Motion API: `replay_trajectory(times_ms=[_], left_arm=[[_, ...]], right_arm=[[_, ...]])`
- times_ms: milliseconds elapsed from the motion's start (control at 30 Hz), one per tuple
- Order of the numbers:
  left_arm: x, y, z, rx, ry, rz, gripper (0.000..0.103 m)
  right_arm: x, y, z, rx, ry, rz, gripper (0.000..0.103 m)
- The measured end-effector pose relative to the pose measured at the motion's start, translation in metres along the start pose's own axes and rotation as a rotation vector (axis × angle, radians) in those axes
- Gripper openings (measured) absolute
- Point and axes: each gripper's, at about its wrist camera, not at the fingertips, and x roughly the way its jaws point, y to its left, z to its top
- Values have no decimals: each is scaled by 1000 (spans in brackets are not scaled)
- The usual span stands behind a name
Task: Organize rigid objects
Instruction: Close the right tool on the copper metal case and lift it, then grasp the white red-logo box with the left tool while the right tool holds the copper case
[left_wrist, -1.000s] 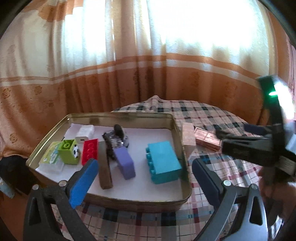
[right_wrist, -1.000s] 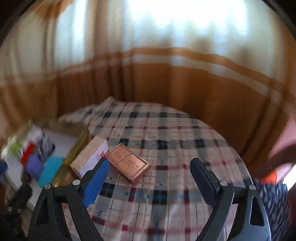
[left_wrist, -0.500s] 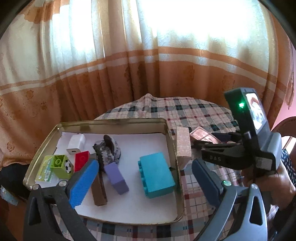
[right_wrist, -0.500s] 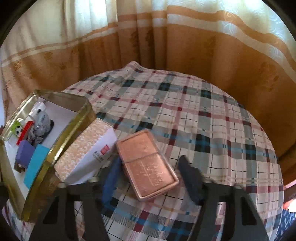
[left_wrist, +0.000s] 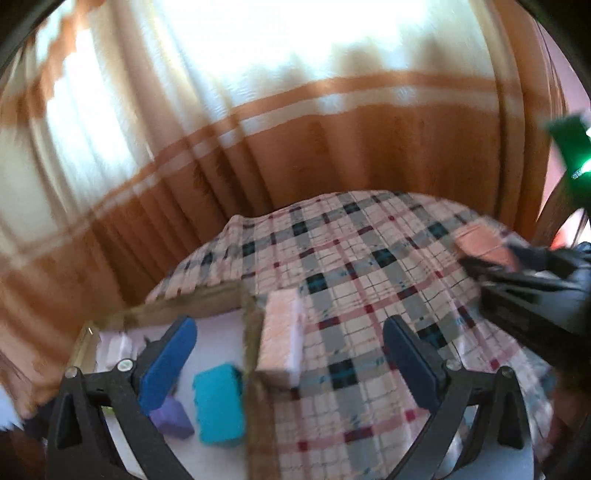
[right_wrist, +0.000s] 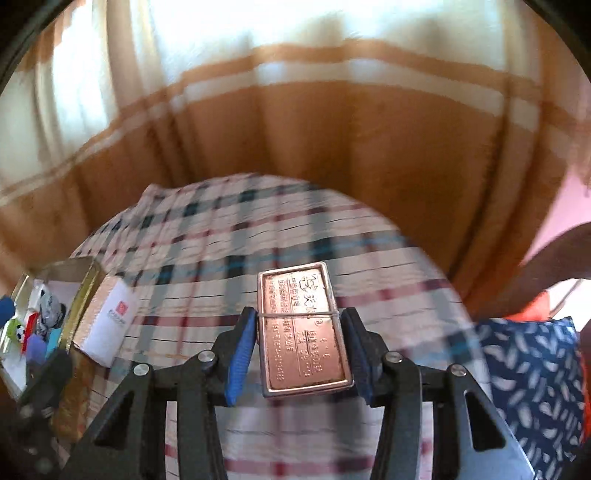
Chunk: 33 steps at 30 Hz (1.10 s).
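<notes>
Our right gripper (right_wrist: 301, 354) has its blue pads pressed against both long sides of the copper-coloured tin (right_wrist: 303, 332), which looks lifted clear of the checked tablecloth (right_wrist: 221, 258), so we judge the pick done and the carry under way. Our left gripper (left_wrist: 291, 363) hangs with its fingers wide apart and nothing between them, above the edge of the gold tray (left_wrist: 255, 354). Next we need to swing the tin left over the tray wall and set it on the bare white liner, avoiding the teal block (left_wrist: 218, 406) and purple block (left_wrist: 171, 421). A pale patterned box (left_wrist: 280, 336) leans just outside the tray. Orange-banded curtains (left_wrist: 295, 129) hang behind the round table.
</notes>
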Motion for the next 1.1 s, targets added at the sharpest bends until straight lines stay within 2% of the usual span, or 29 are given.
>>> replay_trajectory(times_ms=[133, 233, 300, 500, 600, 667, 733, 800, 833, 867, 967, 1100], left_arm=[[26, -31, 10, 80, 77, 98, 102], [42, -39, 12, 74, 146, 95, 102], [49, -38, 10, 54, 181, 125, 99], [70, -27, 5, -47, 291, 93, 99], [75, -27, 7, -60, 313, 98, 98], [78, -28, 9, -77, 332, 84, 102], [74, -33, 12, -76, 327, 41, 102], [59, -40, 14, -80, 290, -70, 95], [54, -44, 14, -74, 283, -97, 93], [50, -48, 15, -58, 276, -104, 91], [39, -57, 18, -2, 212, -52, 91], [45, -47, 21, -25, 231, -14, 91]], right_arm=[[0, -21, -4, 74, 18, 6, 50], [1, -29, -4, 112, 15, 8, 50], [-1, -30, -6, 116, 14, 9, 50], [-1, -29, -10, 122, 20, 13, 50], [-2, -32, -11, 135, 22, 22, 50], [-3, -34, -13, 152, 19, 24, 50], [-5, -38, -13, 175, 10, 21, 50], [-7, -42, -14, 192, 3, 23, 50], [-6, -43, -14, 198, 9, 25, 50], [-6, -43, -14, 201, 15, 25, 50], [-6, -46, -14, 209, 14, 28, 50], [-6, -46, -15, 211, 14, 32, 50]])
